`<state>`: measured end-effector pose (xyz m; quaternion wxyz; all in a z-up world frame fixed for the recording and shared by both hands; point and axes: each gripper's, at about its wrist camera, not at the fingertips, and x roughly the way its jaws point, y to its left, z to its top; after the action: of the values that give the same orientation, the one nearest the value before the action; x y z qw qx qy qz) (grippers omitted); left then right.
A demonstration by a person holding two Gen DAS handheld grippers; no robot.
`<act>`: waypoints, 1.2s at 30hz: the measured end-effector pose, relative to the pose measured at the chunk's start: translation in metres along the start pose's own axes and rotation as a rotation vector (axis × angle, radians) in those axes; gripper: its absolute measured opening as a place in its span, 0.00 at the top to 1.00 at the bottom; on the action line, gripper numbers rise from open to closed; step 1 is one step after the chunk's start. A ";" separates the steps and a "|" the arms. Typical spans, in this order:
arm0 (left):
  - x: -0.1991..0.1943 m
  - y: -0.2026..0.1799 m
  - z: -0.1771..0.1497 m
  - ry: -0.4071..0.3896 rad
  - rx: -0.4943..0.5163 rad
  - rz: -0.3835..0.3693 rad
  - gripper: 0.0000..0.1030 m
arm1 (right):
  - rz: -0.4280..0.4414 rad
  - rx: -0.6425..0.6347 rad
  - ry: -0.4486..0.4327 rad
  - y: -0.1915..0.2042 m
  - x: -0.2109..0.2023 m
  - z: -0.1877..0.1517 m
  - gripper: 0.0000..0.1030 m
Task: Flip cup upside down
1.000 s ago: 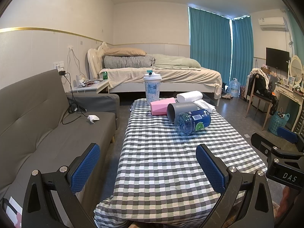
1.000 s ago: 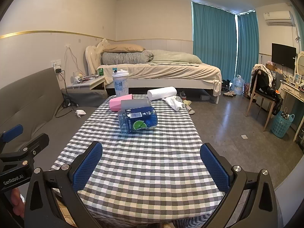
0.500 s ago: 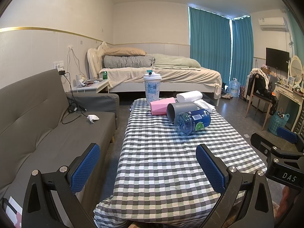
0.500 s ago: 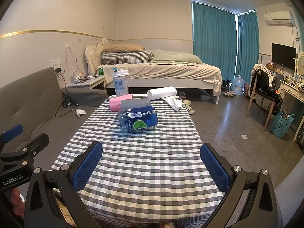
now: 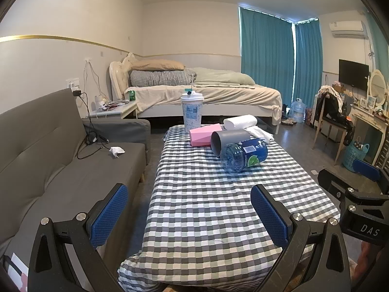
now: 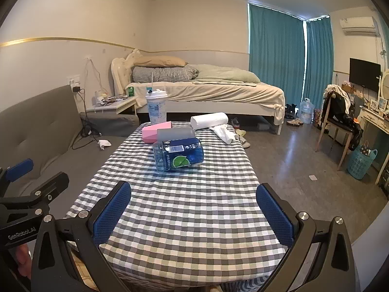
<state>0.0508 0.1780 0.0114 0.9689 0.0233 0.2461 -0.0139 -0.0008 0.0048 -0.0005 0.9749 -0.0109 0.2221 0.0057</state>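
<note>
Cup: a grey cup (image 5: pixel 229 140) lies on its side on the checked desk (image 5: pixel 218 206), open mouth turned toward the left wrist camera; in the right wrist view only its long grey side (image 6: pixel 176 133) shows.
Landmark: the blue-labelled water bottle (image 5: pixel 244 154), also lying down, is the reference for everything below.
Cup's place: directly behind the bottle and touching or almost touching it, on the side away from both tools.
Neighbours: a pink box (image 5: pixel 205 135) sits just left of the cup; a lidded tumbler (image 5: pixel 192 112) stands behind the box; a paper roll (image 5: pixel 240 121) lies beyond the bottle to the right.
Left tool (image 5: pixel 189 213): spread wide, holding nothing, over the near end of the desk, well apart from the bottle.
Right tool (image 6: pixel 193 210): likewise spread and empty, equally far back from the bottle.
Handling, judged: the cup looks like light, stiff plastic with a smooth, somewhat slippery wall, and being round it may roll when nudged.
Where to grip, judged: across the wall near mid-length, pads on opposite sides, coming in over the bottle or from the mouth side; then turn it mouth-down.
Risk: bumping the bottle, which could roll.
</note>
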 end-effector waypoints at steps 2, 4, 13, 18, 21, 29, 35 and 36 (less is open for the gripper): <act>0.000 0.000 0.000 0.000 -0.002 0.001 0.00 | 0.001 -0.007 -0.001 0.001 0.000 0.000 0.00; 0.001 0.003 0.003 0.006 -0.010 0.000 0.00 | 0.005 -0.010 -0.003 0.001 -0.001 0.001 0.00; 0.026 0.001 0.021 0.074 0.028 -0.048 0.00 | 0.021 0.013 0.072 -0.017 0.016 0.024 0.00; 0.067 -0.010 0.055 0.120 0.126 -0.126 0.00 | 0.044 0.049 0.154 -0.041 0.047 0.053 0.00; 0.099 -0.023 0.078 0.130 0.232 -0.173 0.00 | 0.067 0.062 0.172 -0.055 0.066 0.072 0.00; 0.201 -0.059 0.126 0.223 0.418 -0.283 0.00 | 0.092 0.034 0.239 -0.088 0.142 0.104 0.00; 0.261 -0.088 0.134 0.276 0.570 -0.390 0.01 | 0.086 0.089 0.260 -0.111 0.192 0.107 0.00; 0.270 -0.093 0.132 0.298 0.590 -0.417 0.03 | 0.089 0.096 0.267 -0.114 0.199 0.105 0.00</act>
<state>0.3471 0.0740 -0.0048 0.8506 0.2520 0.3690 -0.2771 0.2257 -0.1051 0.0105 0.9349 0.0447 0.3502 0.0367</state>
